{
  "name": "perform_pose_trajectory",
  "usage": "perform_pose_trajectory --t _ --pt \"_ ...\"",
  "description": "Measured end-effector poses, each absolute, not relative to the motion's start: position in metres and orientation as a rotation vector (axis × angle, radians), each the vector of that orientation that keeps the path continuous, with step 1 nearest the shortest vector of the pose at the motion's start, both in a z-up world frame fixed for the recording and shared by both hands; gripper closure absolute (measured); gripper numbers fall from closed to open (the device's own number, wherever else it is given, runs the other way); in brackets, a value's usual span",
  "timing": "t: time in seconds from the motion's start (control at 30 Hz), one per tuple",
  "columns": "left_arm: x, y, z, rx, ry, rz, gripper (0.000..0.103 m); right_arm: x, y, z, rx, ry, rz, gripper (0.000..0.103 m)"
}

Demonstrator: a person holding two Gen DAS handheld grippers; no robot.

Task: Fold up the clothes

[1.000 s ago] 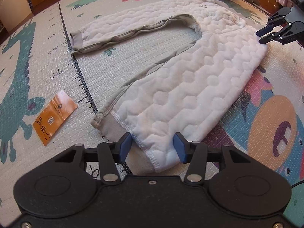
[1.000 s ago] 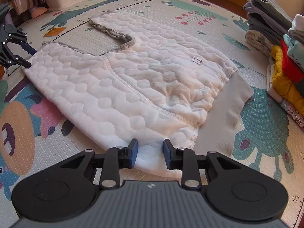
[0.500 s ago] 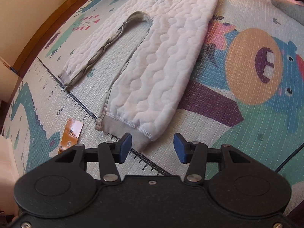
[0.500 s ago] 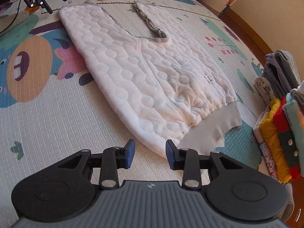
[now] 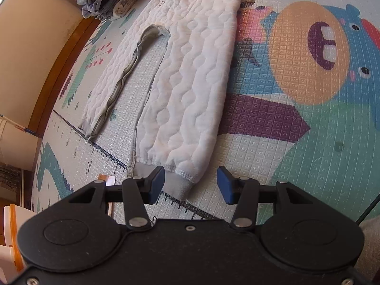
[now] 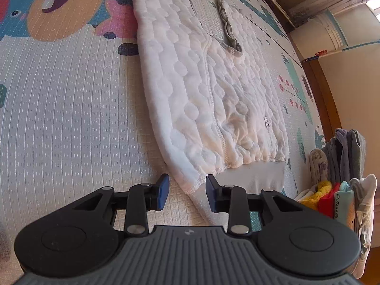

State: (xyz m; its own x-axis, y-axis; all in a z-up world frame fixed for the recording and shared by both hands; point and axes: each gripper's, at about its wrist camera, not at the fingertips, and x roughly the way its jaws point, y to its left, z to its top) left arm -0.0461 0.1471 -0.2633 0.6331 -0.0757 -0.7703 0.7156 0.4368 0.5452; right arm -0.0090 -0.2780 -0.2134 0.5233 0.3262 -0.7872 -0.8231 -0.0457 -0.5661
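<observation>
White quilted baby trousers (image 5: 187, 76) with grey cuffs lie flat on the patterned play mat (image 5: 296, 142), legs spread. My left gripper (image 5: 190, 182) stands open just above the grey cuff (image 5: 177, 185) of the nearer leg, whose corner sits between the blue pads. From the other end, the same trousers (image 6: 209, 90) stretch away in the right wrist view. My right gripper (image 6: 187, 190) is open at the waist end, with the white hem corner and grey waistband (image 6: 251, 178) just ahead of its pads. Neither gripper holds cloth.
A pile of folded clothes (image 6: 339, 178) stands at the mat's edge, seen far back as folded clothes (image 5: 111, 2) from the left. An orange packet (image 5: 108, 180) lies by the printed ruler. A wooden skirting and wall border the mat.
Both grippers have swung round and tilted, so the trousers now run lengthwise away from each. The left gripper's cuff and the right gripper's waist corner stay near the pads; nothing was gripped.
</observation>
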Motion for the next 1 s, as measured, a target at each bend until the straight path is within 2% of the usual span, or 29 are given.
perform_pose_trajectory --t 0.07,0.13,0.2,0.27,0.43,1.0 --pt "-0.046 0.146 -0.264 1.007 0.744 -0.549 0.055 -0.008 -0.277 -0.214 -1.309 0.490 1.000 0.075" --pt "-0.044 0.147 -0.263 0.995 0.749 -0.548 0.055 -0.011 -0.277 -0.215 -1.321 0.479 1.001 0.075" --pt "-0.042 0.147 -0.263 0.983 0.754 -0.544 0.055 -0.018 -0.276 -0.220 -1.354 0.446 1.010 0.082" --pt "-0.043 0.146 -0.263 0.977 0.753 -0.537 0.055 -0.022 -0.277 -0.225 -1.377 0.414 1.016 0.084" --pt "-0.046 0.144 -0.265 0.993 0.735 -0.530 0.055 -0.008 -0.272 -0.212 -1.234 0.538 1.024 0.097" --pt "-0.049 0.129 -0.271 1.161 0.673 -0.552 0.060 0.060 -0.276 -0.143 -0.573 0.758 0.913 0.098"
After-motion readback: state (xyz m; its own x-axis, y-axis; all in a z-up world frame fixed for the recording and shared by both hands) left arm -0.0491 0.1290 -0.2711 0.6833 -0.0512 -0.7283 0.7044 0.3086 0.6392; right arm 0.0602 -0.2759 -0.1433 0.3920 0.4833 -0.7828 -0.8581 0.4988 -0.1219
